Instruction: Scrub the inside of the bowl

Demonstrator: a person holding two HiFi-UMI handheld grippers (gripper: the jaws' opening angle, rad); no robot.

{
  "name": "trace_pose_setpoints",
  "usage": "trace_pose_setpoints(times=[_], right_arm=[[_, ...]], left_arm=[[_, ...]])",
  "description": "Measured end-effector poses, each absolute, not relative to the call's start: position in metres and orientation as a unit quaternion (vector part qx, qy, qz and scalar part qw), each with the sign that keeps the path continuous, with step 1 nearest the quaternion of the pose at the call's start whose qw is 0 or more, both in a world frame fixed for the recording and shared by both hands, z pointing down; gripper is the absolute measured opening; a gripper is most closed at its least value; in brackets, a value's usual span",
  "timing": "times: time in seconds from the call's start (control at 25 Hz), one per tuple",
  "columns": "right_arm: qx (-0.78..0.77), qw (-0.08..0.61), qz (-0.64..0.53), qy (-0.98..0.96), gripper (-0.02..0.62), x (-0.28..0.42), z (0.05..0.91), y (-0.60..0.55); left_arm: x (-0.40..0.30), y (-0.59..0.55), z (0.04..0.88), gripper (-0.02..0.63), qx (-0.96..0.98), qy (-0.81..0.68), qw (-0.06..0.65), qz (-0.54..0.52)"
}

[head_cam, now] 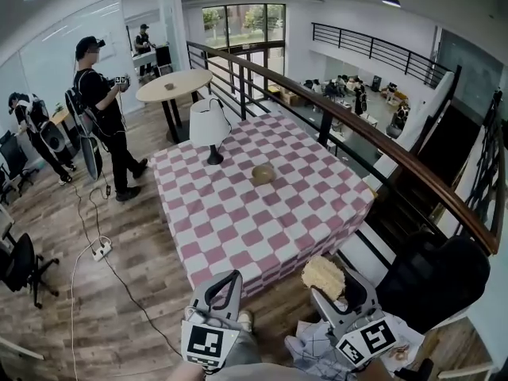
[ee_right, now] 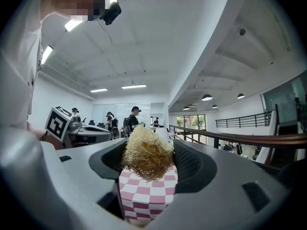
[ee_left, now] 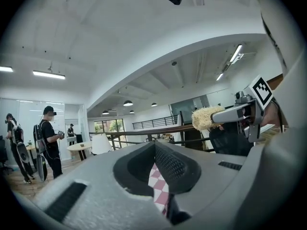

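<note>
The left tongs are closed and empty; the right tongs clamp a straw-coloured scrubber. On the desk, a lamp stands at ten o'clock from the bowl.

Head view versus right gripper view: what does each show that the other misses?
Only the head view: the bowl on the checked table, and a power strip on the floor. Only the right gripper view: the right gripper clamped on the scrubber, seen close between its jaws. Both: the scrubber, the checked table, the left gripper, a standing person.
</note>
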State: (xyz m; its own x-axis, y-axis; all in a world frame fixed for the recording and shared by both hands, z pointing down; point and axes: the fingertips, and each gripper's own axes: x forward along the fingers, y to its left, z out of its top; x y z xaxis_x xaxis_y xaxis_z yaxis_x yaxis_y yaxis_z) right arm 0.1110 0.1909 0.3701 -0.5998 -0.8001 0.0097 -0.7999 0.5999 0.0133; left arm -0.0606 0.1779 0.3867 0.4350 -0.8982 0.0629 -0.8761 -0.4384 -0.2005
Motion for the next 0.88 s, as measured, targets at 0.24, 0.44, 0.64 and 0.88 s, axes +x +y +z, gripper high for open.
trace_pose_setpoints(times=[0.24,0.44,0.64,0.88], right_arm=[[0.451,0.023,0.003,-0.892,0.285,0.089,0.379,0.133],[0.457,0.036,0.005,-0.889,0.285,0.051,0.377,0.059],[0.473,0.048,0.026,-0.880,0.285,0.025,0.385,-0.001],[0.471,0.069,0.037,-0.879,0.285,0.039,0.358,-0.060]], left_arm=[[-0.089,0.117,0.394,0.014,-0.844,0.525,0.065,-0.088],[-0.130,0.041,0.391,0.014,-0.843,0.520,0.082,-0.106],[-0.164,-0.022,0.406,0.014,-0.847,0.518,0.051,-0.109],[-0.137,-0.082,0.379,0.015,-0.862,0.498,0.027,-0.090]])
